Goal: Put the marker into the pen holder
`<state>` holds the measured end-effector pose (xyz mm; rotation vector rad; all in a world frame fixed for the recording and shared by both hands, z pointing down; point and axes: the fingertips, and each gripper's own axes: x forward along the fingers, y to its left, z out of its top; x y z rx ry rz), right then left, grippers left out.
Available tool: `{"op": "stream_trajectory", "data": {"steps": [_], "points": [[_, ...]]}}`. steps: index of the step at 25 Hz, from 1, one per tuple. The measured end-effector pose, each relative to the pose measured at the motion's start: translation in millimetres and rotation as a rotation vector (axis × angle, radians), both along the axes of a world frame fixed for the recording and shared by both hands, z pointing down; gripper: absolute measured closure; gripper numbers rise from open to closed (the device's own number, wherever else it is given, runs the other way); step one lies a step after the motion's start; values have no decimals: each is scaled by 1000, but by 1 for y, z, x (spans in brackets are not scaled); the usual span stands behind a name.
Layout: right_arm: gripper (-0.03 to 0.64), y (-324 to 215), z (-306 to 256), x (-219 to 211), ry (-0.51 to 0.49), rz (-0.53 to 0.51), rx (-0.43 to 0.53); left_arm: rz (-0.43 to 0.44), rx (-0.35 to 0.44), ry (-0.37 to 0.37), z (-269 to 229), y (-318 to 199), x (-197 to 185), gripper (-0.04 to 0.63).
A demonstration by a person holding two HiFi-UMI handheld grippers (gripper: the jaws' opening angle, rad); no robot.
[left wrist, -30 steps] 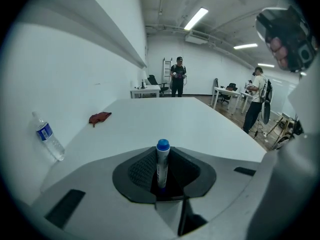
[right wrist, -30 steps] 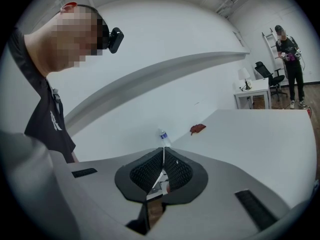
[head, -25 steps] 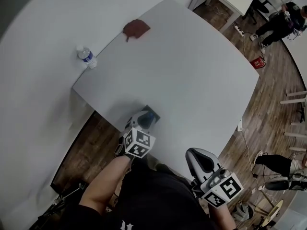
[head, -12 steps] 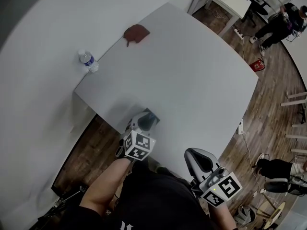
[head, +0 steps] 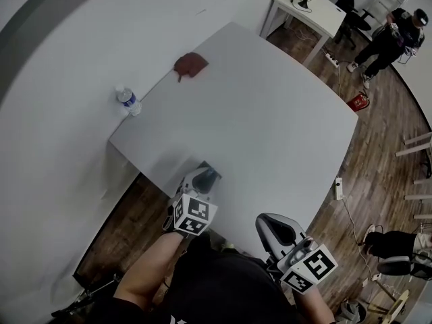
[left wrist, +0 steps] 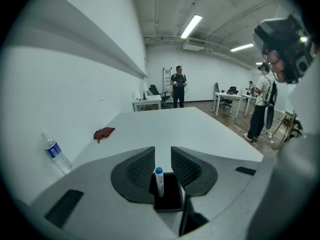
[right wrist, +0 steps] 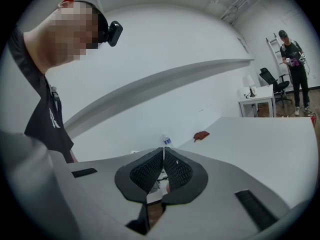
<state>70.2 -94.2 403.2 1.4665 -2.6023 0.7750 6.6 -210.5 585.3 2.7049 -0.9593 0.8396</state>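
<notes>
A white marker with a blue cap (left wrist: 159,180) stands upright in a black square pen holder (left wrist: 169,198) at the near edge of the white table (head: 270,113). My left gripper (left wrist: 163,151) hovers right over it, open, with the marker's cap in the gap near the left jaw and apart from the right one. In the head view the left gripper (head: 201,178) covers most of the pen holder (head: 213,173). My right gripper (head: 273,228) is held off the table's near edge, and its jaws are shut on nothing (right wrist: 163,151).
A water bottle (head: 129,101) stands off the table's left corner against the wall. A red-brown cloth (head: 190,64) lies at the table's far left edge. A small white desk (head: 307,9) and standing people are beyond the table at the far right.
The head view has shifted slightly, so the table sits lower in the picture. Both grippers keep their places relative to the table.
</notes>
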Motion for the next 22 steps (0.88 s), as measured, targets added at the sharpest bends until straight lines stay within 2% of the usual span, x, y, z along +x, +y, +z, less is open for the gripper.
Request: {"op": "stream_trajectory", "data": {"steps": [3,7,14,22], "points": [[601,4,-2,-3,-3,-22,14,-9,12,29,-16,4,0,502],[601,11,-5,-9,-6,-64,33,-28,45,49,-42,12,-6,543],[601,21,-8,-16,2,-141,62,-74,113,126,-100,30,-12,565],[601,40,-18,-13,-8,-187,111,-93,189,178,-153,67,-6,583]]}}
